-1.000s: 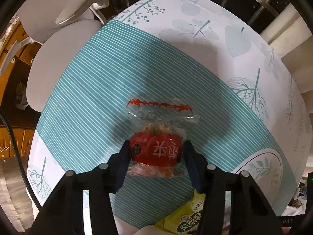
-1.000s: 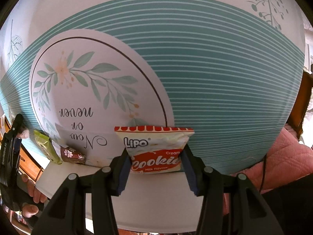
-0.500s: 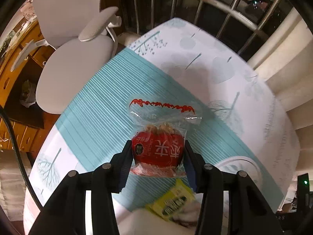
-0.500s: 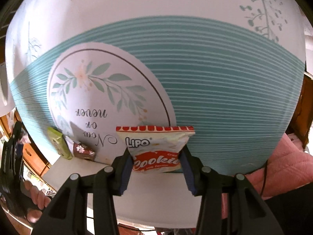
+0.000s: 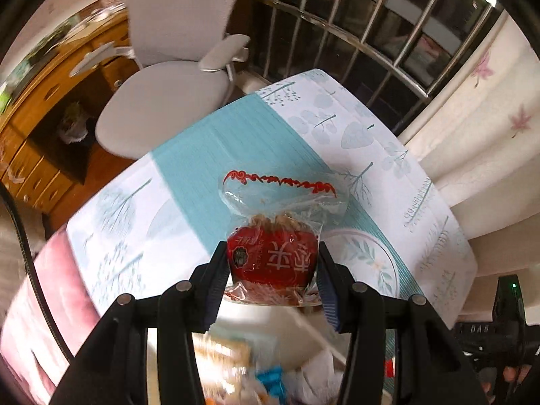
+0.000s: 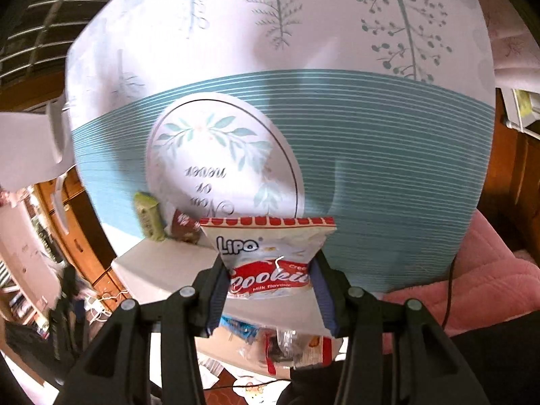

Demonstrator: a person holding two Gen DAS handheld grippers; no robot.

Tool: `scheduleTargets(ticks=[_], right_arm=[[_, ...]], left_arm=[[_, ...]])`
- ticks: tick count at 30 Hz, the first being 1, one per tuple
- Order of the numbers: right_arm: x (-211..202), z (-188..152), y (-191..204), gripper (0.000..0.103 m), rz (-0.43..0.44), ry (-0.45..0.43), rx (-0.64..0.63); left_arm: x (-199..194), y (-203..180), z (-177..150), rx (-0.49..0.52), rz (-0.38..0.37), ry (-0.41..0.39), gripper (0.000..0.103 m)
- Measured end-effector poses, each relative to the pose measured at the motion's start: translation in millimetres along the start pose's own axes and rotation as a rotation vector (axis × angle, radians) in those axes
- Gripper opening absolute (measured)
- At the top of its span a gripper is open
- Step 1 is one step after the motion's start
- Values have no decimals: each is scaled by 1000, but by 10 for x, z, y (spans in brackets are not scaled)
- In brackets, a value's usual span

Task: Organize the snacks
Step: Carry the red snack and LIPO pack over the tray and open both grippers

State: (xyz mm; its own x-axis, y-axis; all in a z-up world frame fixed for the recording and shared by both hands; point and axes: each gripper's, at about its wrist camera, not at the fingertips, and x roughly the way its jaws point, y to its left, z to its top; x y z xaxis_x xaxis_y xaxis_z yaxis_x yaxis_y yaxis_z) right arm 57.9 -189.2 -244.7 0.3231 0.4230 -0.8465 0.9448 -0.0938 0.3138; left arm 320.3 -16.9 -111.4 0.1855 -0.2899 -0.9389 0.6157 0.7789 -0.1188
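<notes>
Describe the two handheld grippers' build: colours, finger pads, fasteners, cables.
Both match. The left gripper and right gripper are matte black angular plastic linkages with round silver pivot pins. The fingers carry ribbed dark-blue pads. A thin black cable curves along the left view's edge. No sleeves are clearly visible.

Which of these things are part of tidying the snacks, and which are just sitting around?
Part of the job:
- red snack packet, pinched in the left gripper
- Lipo cookie bag, pinched in the right gripper
- green packet and small brown packet on the table

Just there:
- tablecloth
- office chair
- pink cushion
</notes>
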Motion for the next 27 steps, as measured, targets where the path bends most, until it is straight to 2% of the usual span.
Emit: scheduleTargets(ticks=[8, 17, 21, 23, 27], right_arm=[[-125, -410, 18, 46, 34, 27, -108], [-80, -917, 76, 46, 33, 121, -263], [-13, -1105, 125, 48, 44, 160, -314], [23, -1155, 113, 54, 56, 177, -319], [-9, -1189, 56, 56, 47, 172, -330]], left_arm=[[-609, 147, -806, -121, 7, -46, 48], [-911, 351, -1733, -295, -11, -65, 50], [-871, 393, -2058, -367, -8, -48, 59], [-860, 418, -2227, -418, -22, -40, 62], [-891, 439, -2479, -505, -58, -56, 76]])
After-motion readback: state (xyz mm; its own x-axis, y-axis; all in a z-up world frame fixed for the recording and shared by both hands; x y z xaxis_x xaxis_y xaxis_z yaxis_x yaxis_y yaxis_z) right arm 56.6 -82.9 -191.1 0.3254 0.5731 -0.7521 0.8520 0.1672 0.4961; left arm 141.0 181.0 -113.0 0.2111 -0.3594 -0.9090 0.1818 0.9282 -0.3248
